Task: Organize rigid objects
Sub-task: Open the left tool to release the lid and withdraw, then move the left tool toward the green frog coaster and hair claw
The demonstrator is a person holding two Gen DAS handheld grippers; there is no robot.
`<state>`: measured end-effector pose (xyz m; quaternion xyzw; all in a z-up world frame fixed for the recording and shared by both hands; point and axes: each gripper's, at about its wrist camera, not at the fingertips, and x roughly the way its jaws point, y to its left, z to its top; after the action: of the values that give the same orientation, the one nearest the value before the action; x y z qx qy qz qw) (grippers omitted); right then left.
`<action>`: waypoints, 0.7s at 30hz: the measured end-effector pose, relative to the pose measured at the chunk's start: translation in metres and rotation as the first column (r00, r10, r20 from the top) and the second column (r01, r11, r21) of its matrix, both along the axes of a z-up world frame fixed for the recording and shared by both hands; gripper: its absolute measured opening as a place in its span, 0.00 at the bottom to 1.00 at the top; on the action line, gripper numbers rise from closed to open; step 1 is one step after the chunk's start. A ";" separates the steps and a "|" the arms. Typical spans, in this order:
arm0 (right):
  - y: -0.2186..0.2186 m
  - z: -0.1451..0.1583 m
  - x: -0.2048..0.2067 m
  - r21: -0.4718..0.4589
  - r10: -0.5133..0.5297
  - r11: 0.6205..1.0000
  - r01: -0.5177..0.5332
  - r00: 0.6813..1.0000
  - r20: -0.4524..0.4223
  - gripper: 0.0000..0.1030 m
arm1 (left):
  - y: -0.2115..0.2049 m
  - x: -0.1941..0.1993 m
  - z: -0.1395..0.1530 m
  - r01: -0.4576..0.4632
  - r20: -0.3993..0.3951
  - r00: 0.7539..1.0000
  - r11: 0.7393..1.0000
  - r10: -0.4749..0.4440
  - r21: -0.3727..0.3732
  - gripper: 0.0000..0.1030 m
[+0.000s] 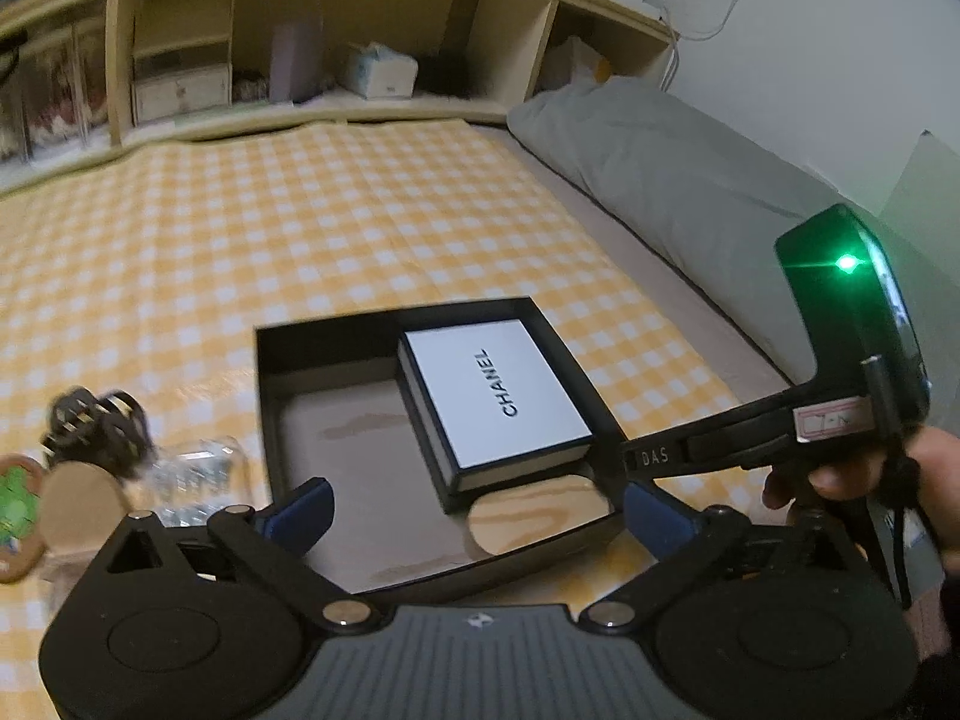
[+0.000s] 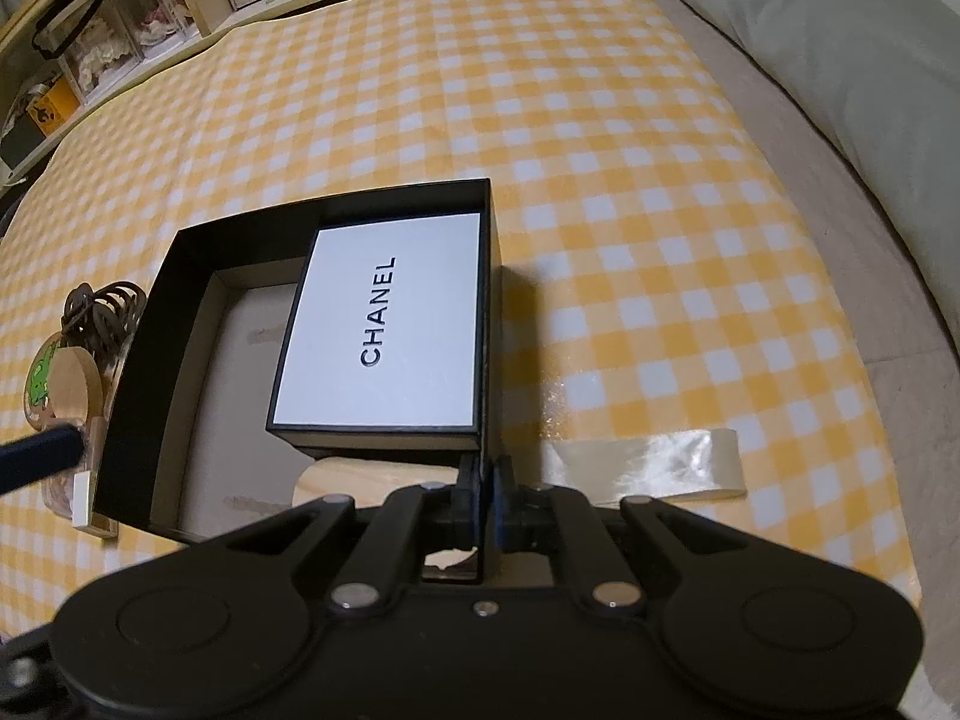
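Tray (image 2: 144, 372) sits mid-frame on the bed, stiff, light cardboard, my right hand-held gripper (image 2: 485, 483) pinching its near-right wall, left hand-held gripper (image 1: 474, 507) spread empty over it; I'd grip walls, never the floor.

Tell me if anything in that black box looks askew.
Yes. The white-topped Chanel box lies tilted in the black box, its near end propped on a round wooden piece instead of lying flat.
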<state>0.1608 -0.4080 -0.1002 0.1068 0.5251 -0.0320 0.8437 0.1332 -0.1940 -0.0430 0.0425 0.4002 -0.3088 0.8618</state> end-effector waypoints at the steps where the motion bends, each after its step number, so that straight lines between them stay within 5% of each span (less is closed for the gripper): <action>1: 0.000 0.000 0.001 -0.002 0.003 1.000 -0.003 1.000 0.000 0.05 | 0.002 -0.002 0.004 -0.002 0.014 1.000 1.000 0.002 0.011 1.00; 13: 0.000 0.000 0.001 -0.002 0.003 1.000 -0.003 1.000 0.000 0.05 | 0.064 -0.001 0.047 -0.097 0.109 0.990 0.995 0.092 0.036 1.00; 21: -0.001 0.000 0.000 -0.002 0.002 1.000 -0.002 1.000 0.000 0.05 | 0.129 0.030 0.048 -0.230 0.186 0.959 0.972 0.216 0.058 1.00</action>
<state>0.1612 -0.4089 -0.0997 0.1055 0.5252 -0.0315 0.8438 0.1632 -0.0651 0.0053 0.0584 0.3356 -0.1888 0.9210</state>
